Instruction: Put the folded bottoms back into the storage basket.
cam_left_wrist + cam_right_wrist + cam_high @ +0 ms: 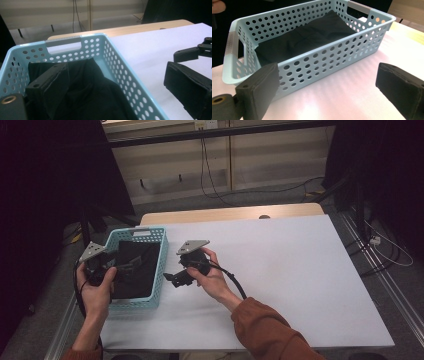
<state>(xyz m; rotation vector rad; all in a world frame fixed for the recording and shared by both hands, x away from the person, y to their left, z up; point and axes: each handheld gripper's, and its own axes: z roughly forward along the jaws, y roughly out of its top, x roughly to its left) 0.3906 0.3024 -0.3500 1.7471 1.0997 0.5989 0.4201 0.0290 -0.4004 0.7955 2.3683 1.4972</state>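
From above, a pale blue perforated basket (135,270) sat at the left edge of the white counter (280,270), a folded black cloth (136,269) lying inside it. The left tongs (107,265) hung over the basket's near-left corner, while the right tongs (172,279) pointed at its right wall from just beside it. In the left gripper view, the left tongs (120,85) stood apart, one jaw over the cloth (95,95) and the other outside the basket wall (130,82). In the right gripper view, the right tongs (329,92) gaped wide with nothing between them, facing the basket (324,60) and cloth (307,37).
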